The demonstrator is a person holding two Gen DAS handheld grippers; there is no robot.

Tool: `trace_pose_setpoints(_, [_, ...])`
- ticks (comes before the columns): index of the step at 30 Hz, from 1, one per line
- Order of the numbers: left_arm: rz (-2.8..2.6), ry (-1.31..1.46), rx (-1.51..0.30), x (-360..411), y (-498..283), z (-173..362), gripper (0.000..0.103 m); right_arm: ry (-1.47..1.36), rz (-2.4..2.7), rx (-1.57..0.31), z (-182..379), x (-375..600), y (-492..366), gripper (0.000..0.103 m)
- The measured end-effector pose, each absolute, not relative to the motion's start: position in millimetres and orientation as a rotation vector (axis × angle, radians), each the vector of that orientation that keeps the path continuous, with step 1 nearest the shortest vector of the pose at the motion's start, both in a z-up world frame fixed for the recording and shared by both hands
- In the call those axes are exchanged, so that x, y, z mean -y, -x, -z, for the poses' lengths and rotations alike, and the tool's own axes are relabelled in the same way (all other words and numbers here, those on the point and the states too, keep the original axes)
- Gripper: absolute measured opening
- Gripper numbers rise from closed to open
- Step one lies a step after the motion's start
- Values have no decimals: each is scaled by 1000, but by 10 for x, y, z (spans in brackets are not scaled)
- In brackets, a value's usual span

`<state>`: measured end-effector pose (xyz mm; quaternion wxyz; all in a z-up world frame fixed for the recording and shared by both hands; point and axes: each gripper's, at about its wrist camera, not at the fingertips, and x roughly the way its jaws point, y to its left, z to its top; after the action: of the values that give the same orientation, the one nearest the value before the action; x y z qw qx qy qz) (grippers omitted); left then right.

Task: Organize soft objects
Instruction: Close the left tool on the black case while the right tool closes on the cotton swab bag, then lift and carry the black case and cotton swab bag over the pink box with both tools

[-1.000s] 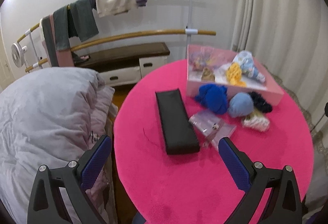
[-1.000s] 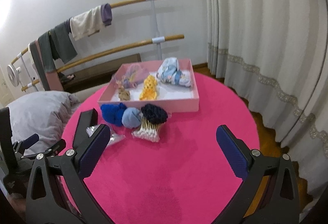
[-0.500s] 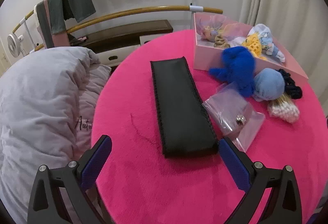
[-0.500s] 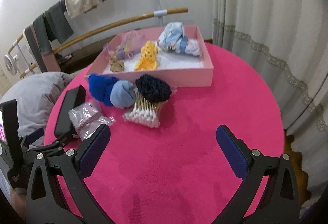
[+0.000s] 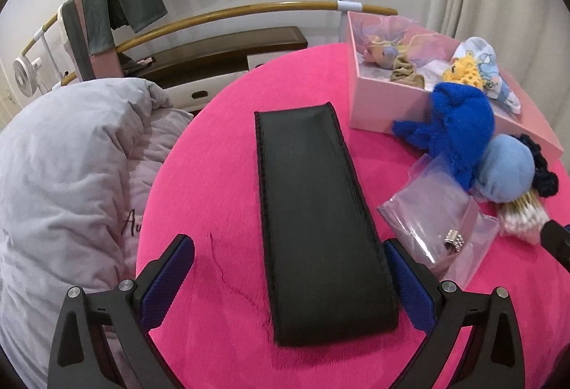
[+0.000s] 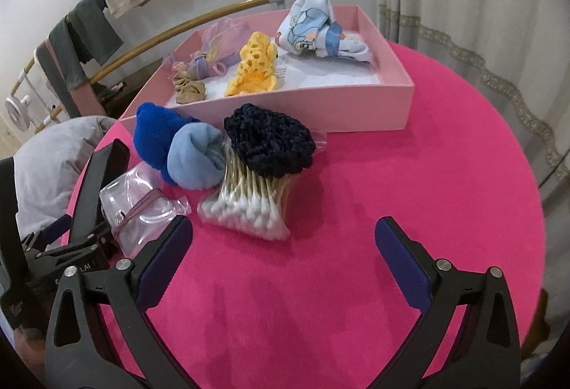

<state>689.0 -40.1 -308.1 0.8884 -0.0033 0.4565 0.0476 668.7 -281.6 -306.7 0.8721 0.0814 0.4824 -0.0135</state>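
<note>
On the round pink bench (image 6: 392, 175), going from left to right, a grey quilt (image 5: 71, 157) bulged against the left edge, and next came a long black pad (image 5: 313, 211) lying flat, its near end between the spread fingers of the left claw (image 5: 290, 275), which stood wide apart and held nothing; whether they touched the pad could not be told. Just right of the pad lay a clear zip bag (image 6: 142, 203) with a hair tie and a small metal piece inside. Beyond it, a royal-blue knitted piece (image 6: 153, 136) and a light-blue rolled sock (image 6: 197, 157) sat touching each other, with a dark navy crocheted scrunchie (image 6: 270, 143) resting over the sticks of a packet of cotton swabs (image 6: 249, 203) just beside them. This cluster lay outside the pink tray (image 6: 320, 111), close against its front wall. Inside the tray were, left to right, a lilac organza pouch (image 6: 217, 47) with a beige scrunchie (image 6: 188, 89) in front of it, a yellow crocheted piece (image 6: 254, 68), and a white-and-blue patterned cloth bundle (image 6: 313, 29). The right claw (image 6: 283, 253) hung over bare bench near the swabs, its fingers apart and empty. Behind the bench, garments hung on a wooden rail (image 5: 249, 8).
</note>
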Motion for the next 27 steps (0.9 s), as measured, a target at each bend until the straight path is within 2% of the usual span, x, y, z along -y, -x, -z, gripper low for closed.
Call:
trace_pose_setpoints(4, [-85,15,-948,371,-6981,3108,97,-177,26,-1016,3169,2777,-6841,93])
trace_pose_setpoints(6, [-69,21,-945,346,-6999,3107,92,-168,30,-1028,3225,2741,-6912,86])
trace_pose_setpoints(8, [-60,19,-941,340,-7008,3105,89,-151,36,-1029,3253,2699,-6952,86])
trace_pose_setpoints(10, [-51,17,-937,339,-7011,3104,86,-136,41,-1025,3254,2670,-6980,81])
trace_pose_setpoints(13, [-31,17,-928,365,-6987,3076,73,-74,57,-1028,3293,2579,-7039,75])
trace_pose_setpoints(14, [-16,16,-926,380,-6979,3068,65,-19,66,-1026,3311,2516,-7054,73])
trace_pose_setpoints(15, [-2,15,-926,396,-6970,3057,56,21,68,-1022,3323,2462,-7052,66])
trace_pose_setpoints(16, [10,12,-926,403,-6946,3041,53,31,53,-1019,3310,2431,-7032,53])
trace_pose_setpoints(19, [29,25,-927,380,-6887,3020,50,32,36,-1028,3275,2423,-6950,43])
trace_pose_setpoints(21, [34,37,-924,342,-6828,2996,48,-1,20,-1030,3250,2486,-6845,40])
trace_pose_setpoints(27, [28,31,-915,286,-6586,2894,47,-86,-14,-1046,3179,2708,-6521,38])
